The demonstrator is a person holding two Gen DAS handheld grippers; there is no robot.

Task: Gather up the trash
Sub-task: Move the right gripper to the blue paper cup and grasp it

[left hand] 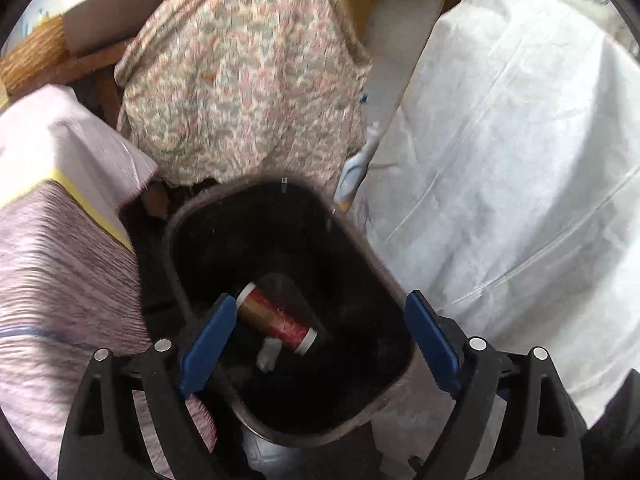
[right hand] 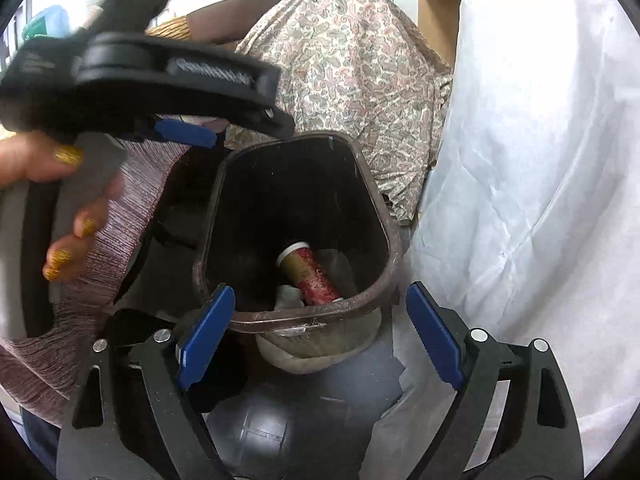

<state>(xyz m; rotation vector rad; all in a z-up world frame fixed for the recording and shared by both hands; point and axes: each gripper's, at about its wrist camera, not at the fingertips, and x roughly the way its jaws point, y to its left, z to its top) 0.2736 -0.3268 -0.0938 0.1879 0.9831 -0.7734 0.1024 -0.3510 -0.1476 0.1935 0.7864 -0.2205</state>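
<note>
**A:** How far along is the trash collecting?

**B:** At least some of it looks done. The dark trash bin [left hand: 280,312] stands on the floor between a striped cloth-covered surface [left hand: 52,264] and a white draped sheet [left hand: 520,152], and inside it lies a red and gold cylindrical container with white ends [left hand: 276,318]. Just beside that, at the bottom, is a small white scrap [left hand: 267,356].

**A:** And the tongs, are they carrying anything?

**B:** No. The left tongs [left hand: 320,328] hang right over the bin's mouth with the blue pads spread wide and nothing pinched between them; the container shows through the gap, well below. The right tongs [right hand: 320,332] are spread wide too and empty, held just short of the bin's near rim.

**A:** So the drop is over?

**B:** I'd judge so: the container rests in the bin, free of both tools. From the right wrist view you can also see the person's hand [right hand: 52,200] gripping the left tool's handle, above and to the left of the bin.

**A:** What is left?

**B:** Hard to say. No loose trash shows outside the bin in either view; only a paisley cloth [left hand: 240,72] behind it and a dark ball [right hand: 268,436] on the floor in front. Any further trash lies out of sight.
</note>
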